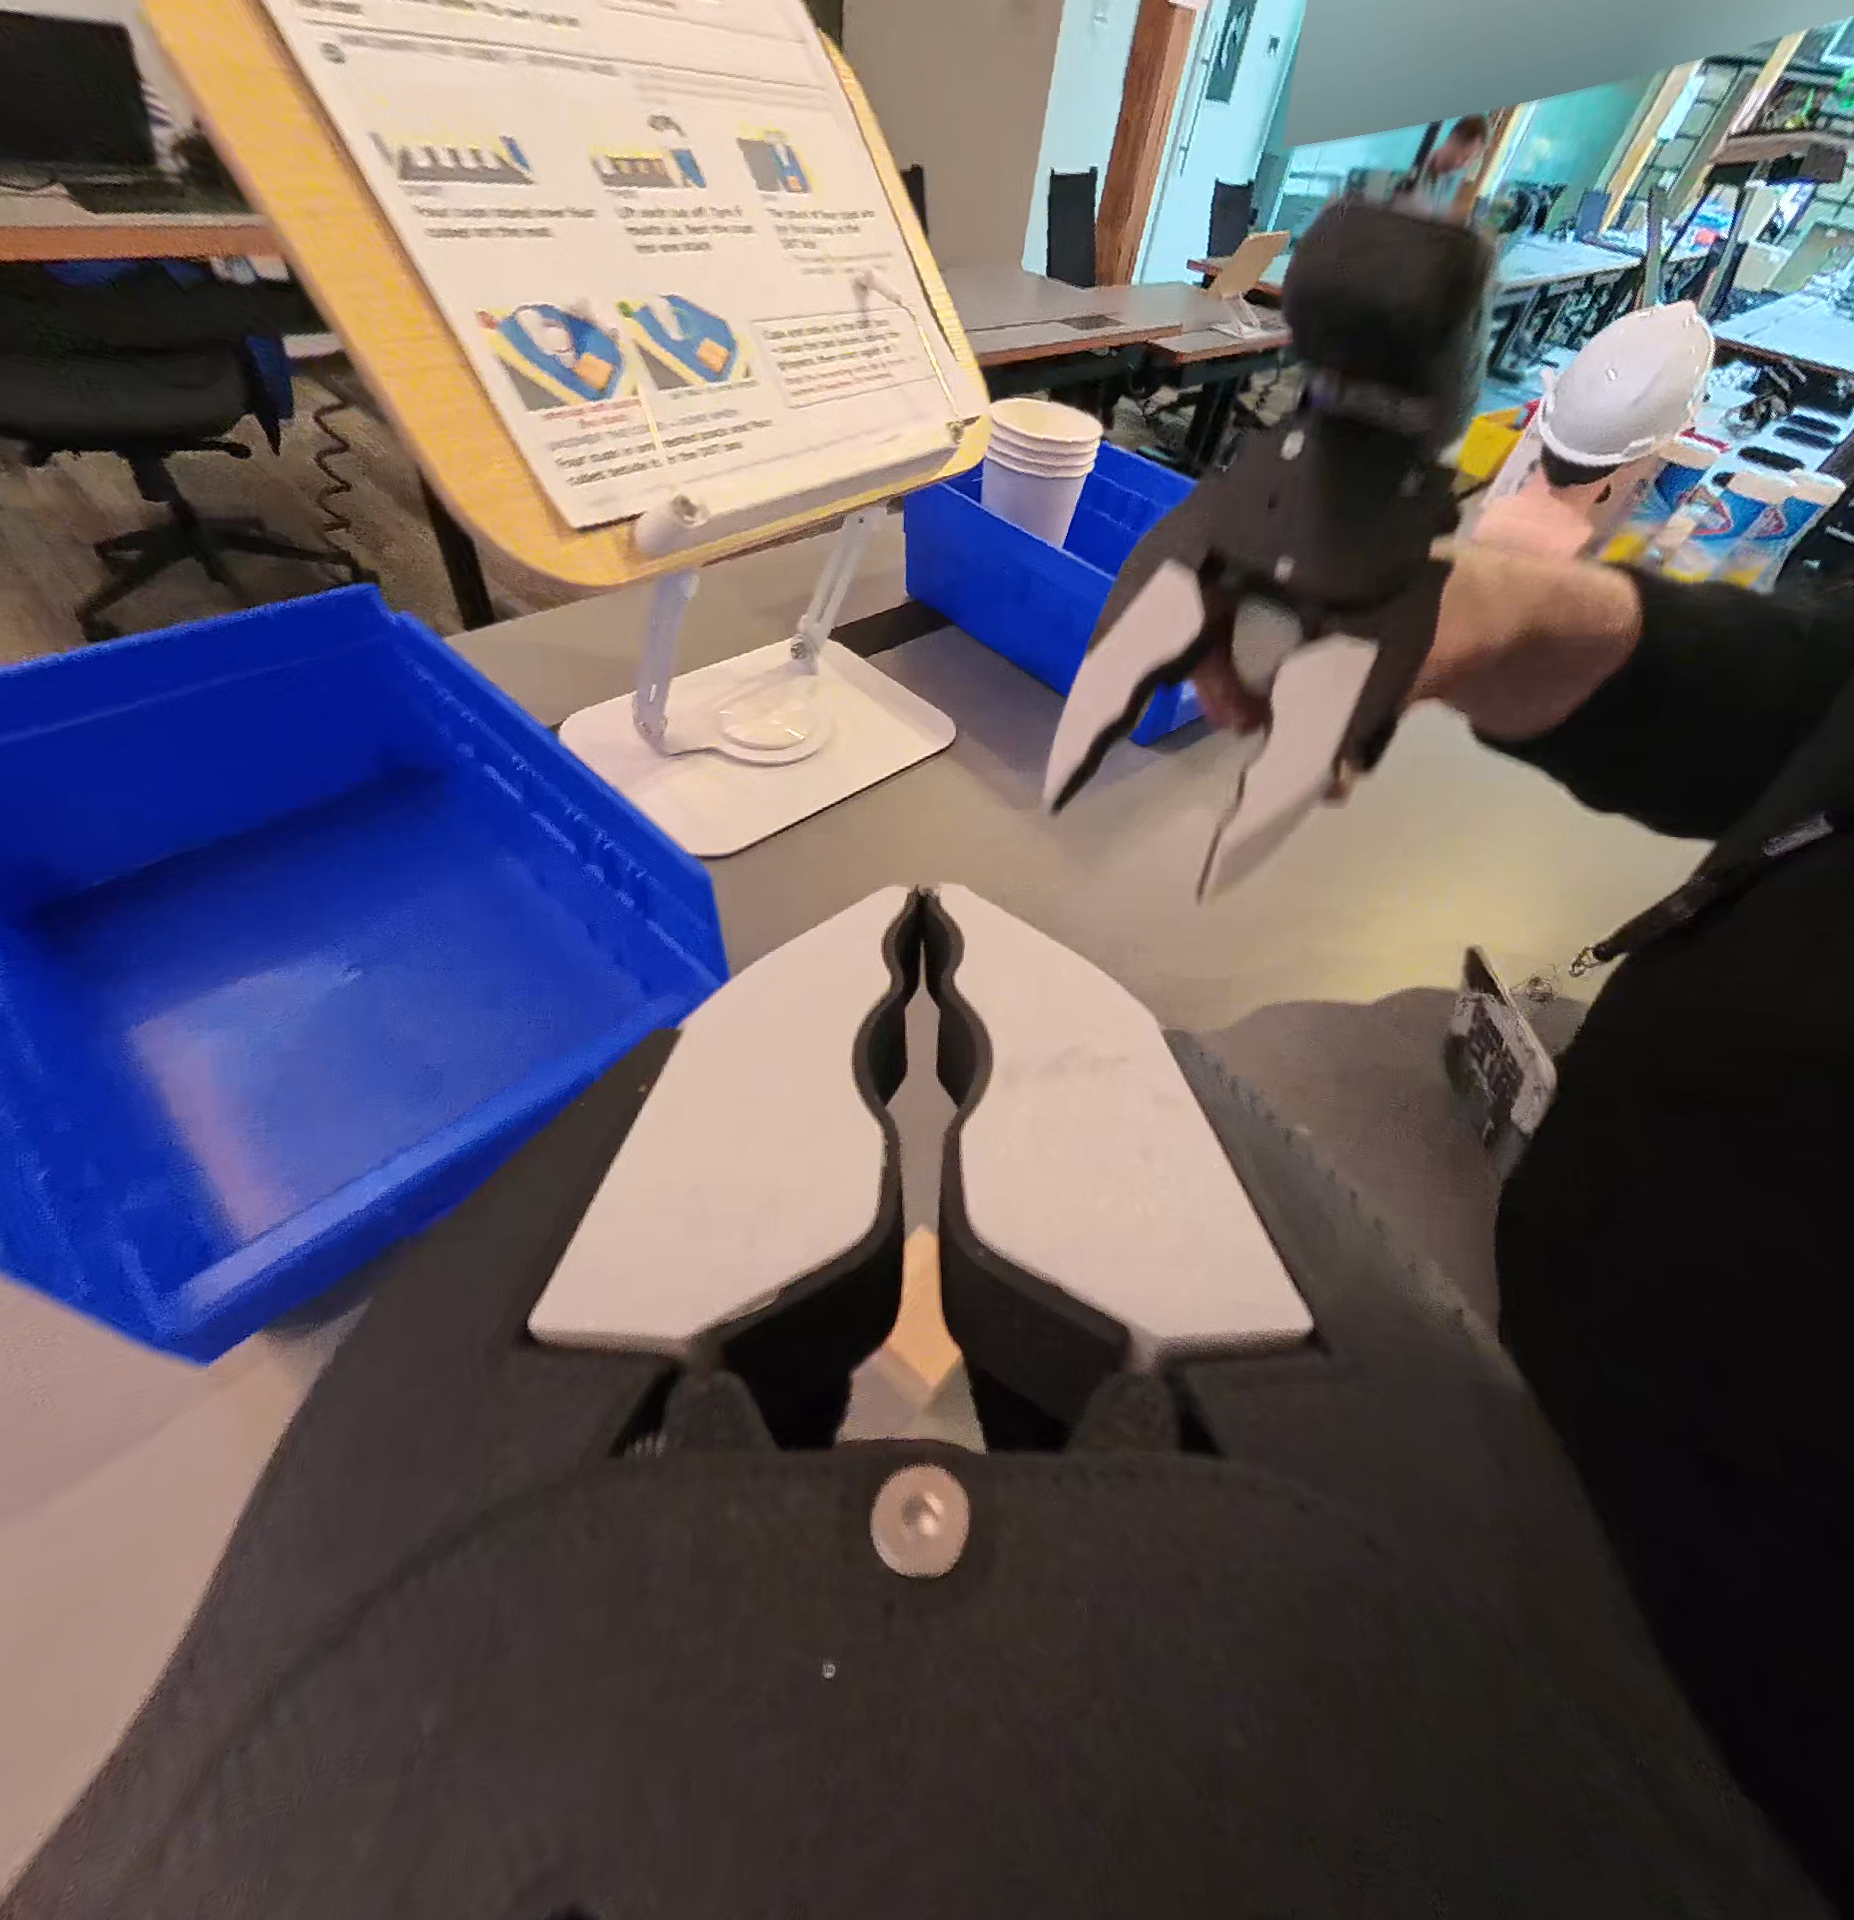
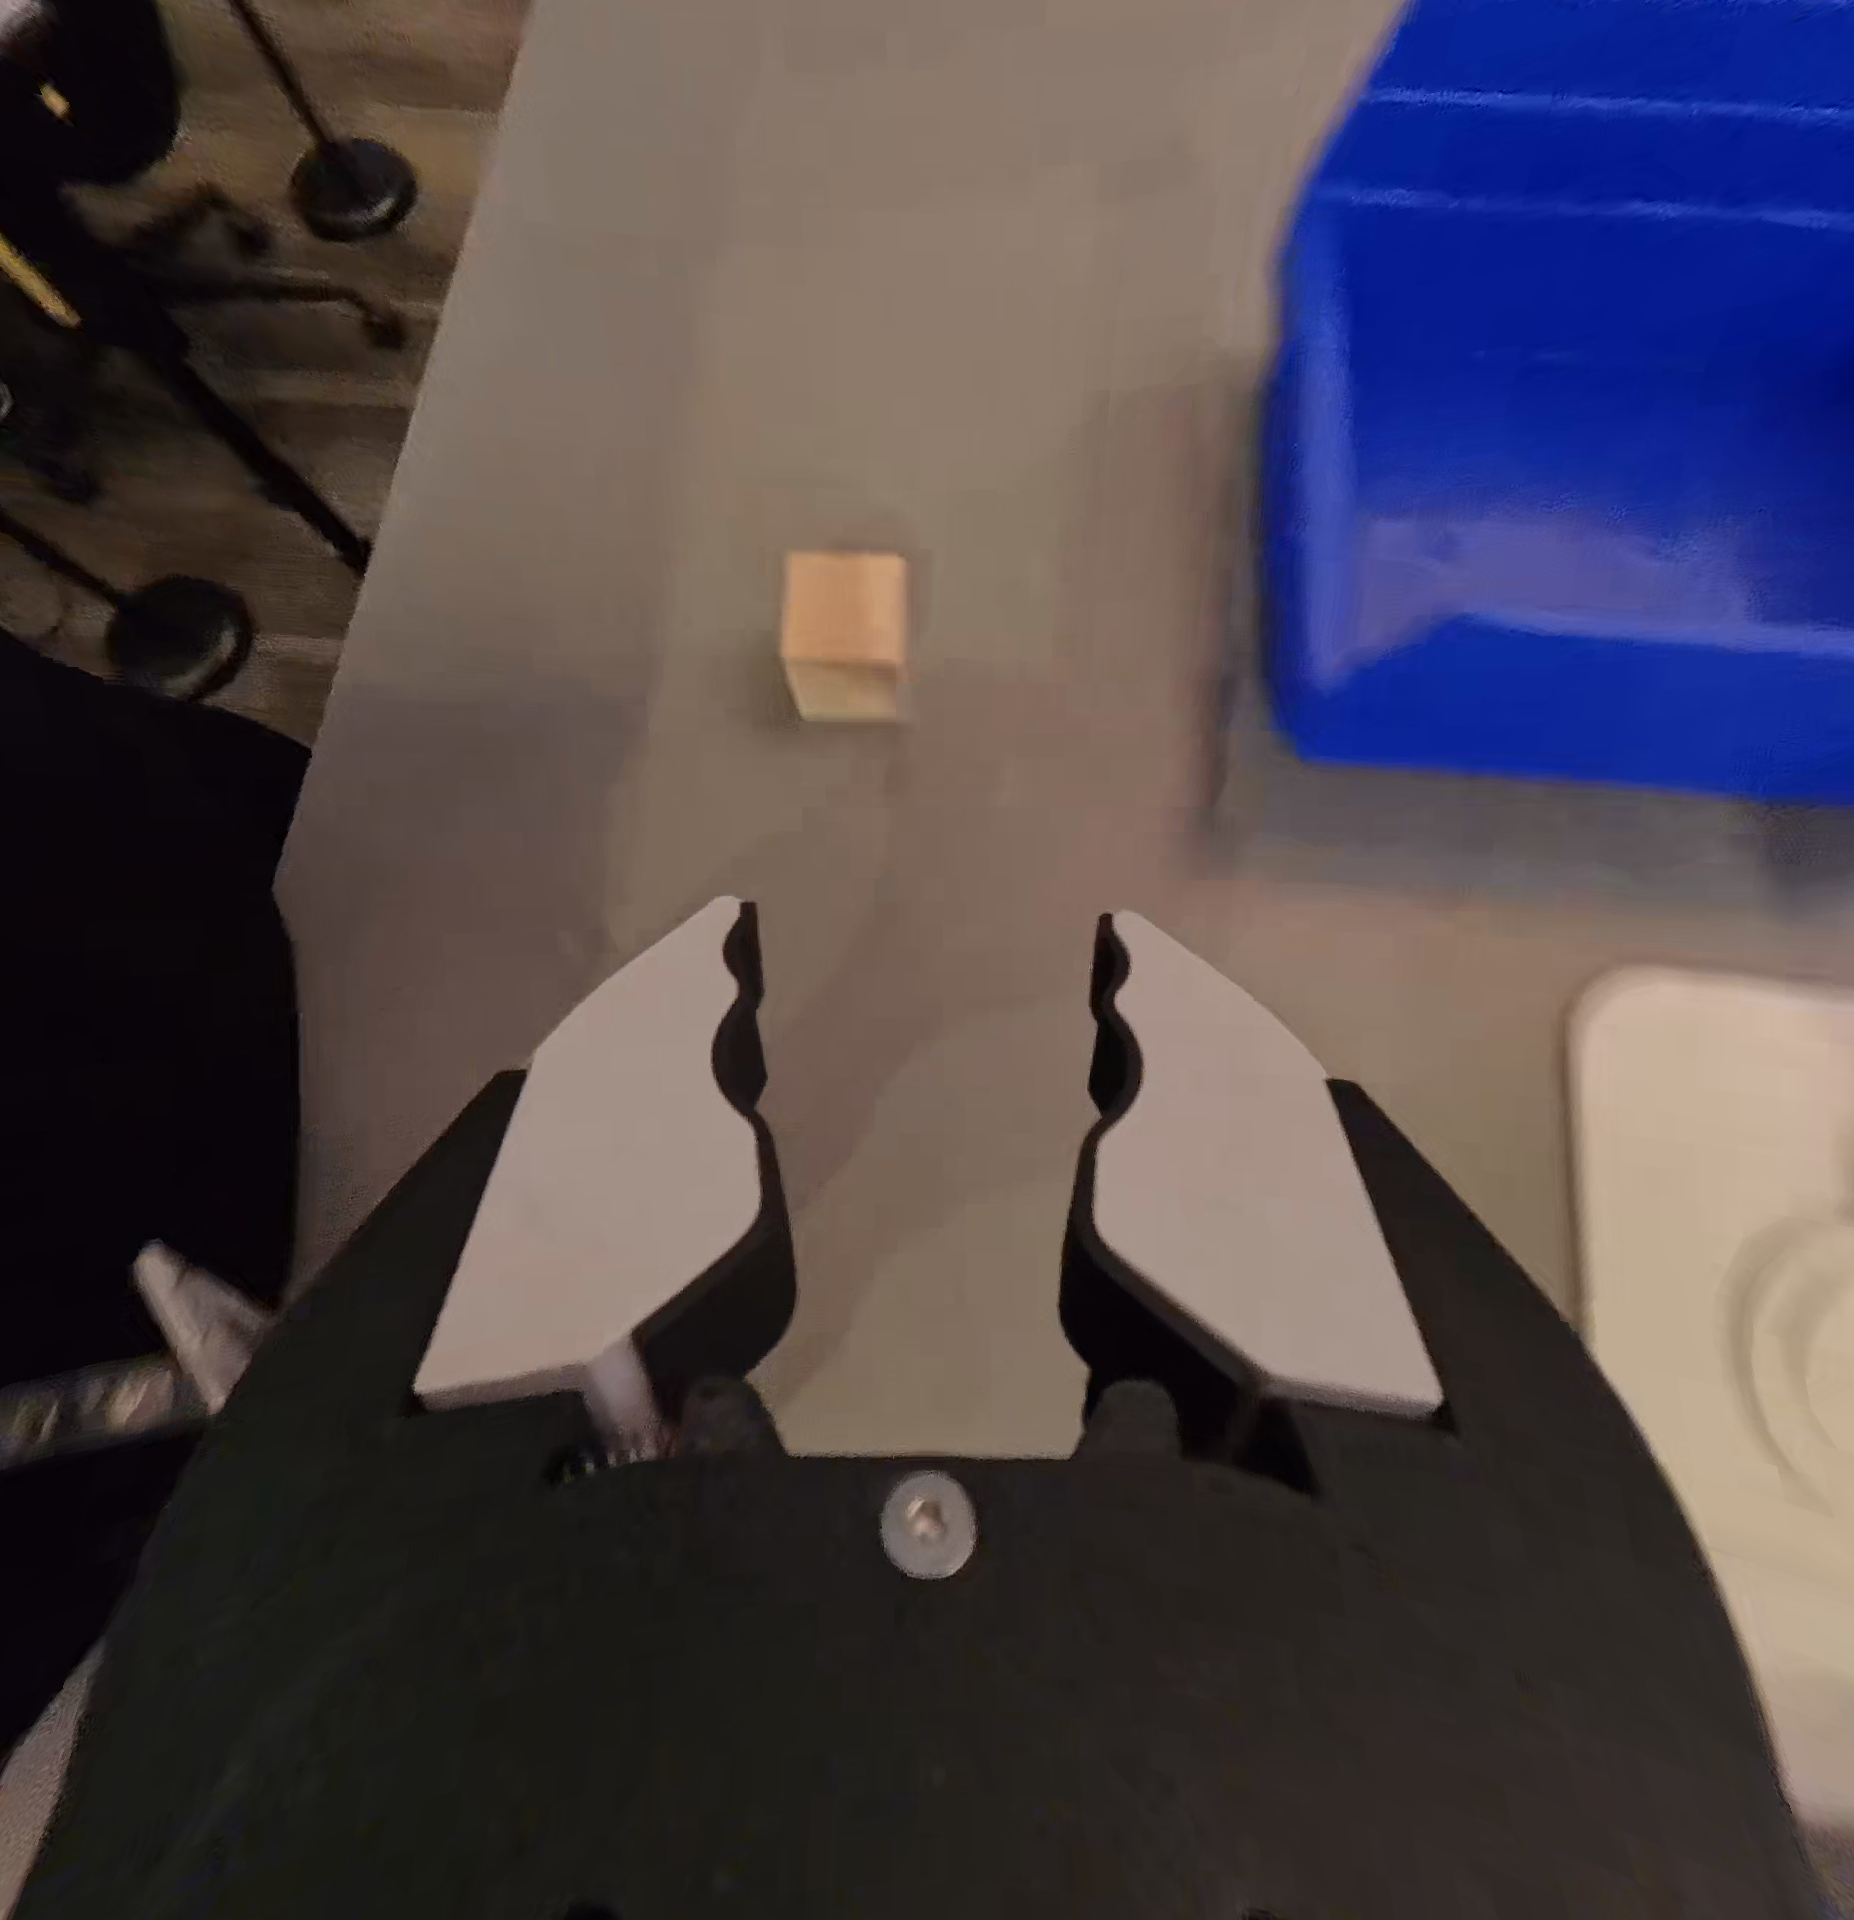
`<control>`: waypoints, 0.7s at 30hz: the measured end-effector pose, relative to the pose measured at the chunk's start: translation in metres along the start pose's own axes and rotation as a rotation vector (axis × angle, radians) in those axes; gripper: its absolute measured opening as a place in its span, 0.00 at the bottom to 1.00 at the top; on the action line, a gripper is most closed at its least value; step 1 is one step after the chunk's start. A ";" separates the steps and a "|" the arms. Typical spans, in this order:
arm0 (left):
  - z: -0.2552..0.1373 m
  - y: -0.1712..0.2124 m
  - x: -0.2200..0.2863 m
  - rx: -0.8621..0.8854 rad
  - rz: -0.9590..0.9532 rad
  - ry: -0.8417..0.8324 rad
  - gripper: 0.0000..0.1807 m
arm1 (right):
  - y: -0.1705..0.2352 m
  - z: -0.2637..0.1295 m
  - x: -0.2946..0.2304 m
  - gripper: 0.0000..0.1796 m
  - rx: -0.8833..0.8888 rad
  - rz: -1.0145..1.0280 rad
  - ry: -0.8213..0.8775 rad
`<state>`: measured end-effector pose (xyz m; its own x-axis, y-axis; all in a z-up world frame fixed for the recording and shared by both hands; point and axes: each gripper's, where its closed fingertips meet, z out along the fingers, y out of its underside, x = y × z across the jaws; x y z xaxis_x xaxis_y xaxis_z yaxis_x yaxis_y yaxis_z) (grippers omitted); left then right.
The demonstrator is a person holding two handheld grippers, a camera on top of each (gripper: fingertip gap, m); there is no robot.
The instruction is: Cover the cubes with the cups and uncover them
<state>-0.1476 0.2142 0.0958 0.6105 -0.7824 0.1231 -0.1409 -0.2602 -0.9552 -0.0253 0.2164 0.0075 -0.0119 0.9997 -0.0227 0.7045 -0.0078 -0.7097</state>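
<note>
A small wooden cube (image 2: 845, 634) lies on the grey table (image 2: 694, 312), ahead of my right gripper (image 2: 923, 914), which is open and empty above the table. In the left wrist view the right gripper (image 1: 1133, 847) hangs in the air, tilted down, jaws apart. My left gripper (image 1: 921, 902) is shut with its tips touching. A wooden cube (image 1: 923, 1320) shows through the gap near the finger bases; it seems to lie on the table below. A stack of white paper cups (image 1: 1042, 468) stands in a blue bin (image 1: 1006, 592) at the back.
A large empty blue bin (image 1: 279, 935) sits left of my left gripper and also shows in the right wrist view (image 2: 1577, 468). An instruction board on a white stand (image 1: 757, 748) is behind. A person's black sleeve (image 1: 1681, 675) is at right. The table edge (image 2: 383, 623) runs along the left.
</note>
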 end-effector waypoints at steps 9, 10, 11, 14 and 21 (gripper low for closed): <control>-0.050 0.026 -0.030 0.014 -0.059 0.006 0.00 | -0.035 0.161 -0.026 0.42 -0.247 -0.033 -0.015; -0.053 0.027 -0.033 0.015 -0.061 0.009 0.00 | -0.027 0.170 -0.027 0.41 -0.297 -0.030 -0.024; -0.054 0.028 -0.036 0.016 -0.065 0.014 0.00 | -0.020 0.179 -0.028 0.39 -0.342 -0.035 -0.034; -0.054 0.029 -0.042 0.013 -0.065 0.030 0.00 | -0.013 0.190 -0.032 0.25 -0.347 -0.054 -0.072; -0.033 0.025 -0.043 0.002 -0.060 0.086 0.00 | -0.003 0.078 0.008 0.25 -0.163 0.094 -0.009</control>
<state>-0.2031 0.2224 0.0752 0.5484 -0.8114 0.2023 -0.1045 -0.3065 -0.9461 -0.0822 0.2230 -0.0455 0.0537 0.9944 -0.0905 0.8083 -0.0965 -0.5808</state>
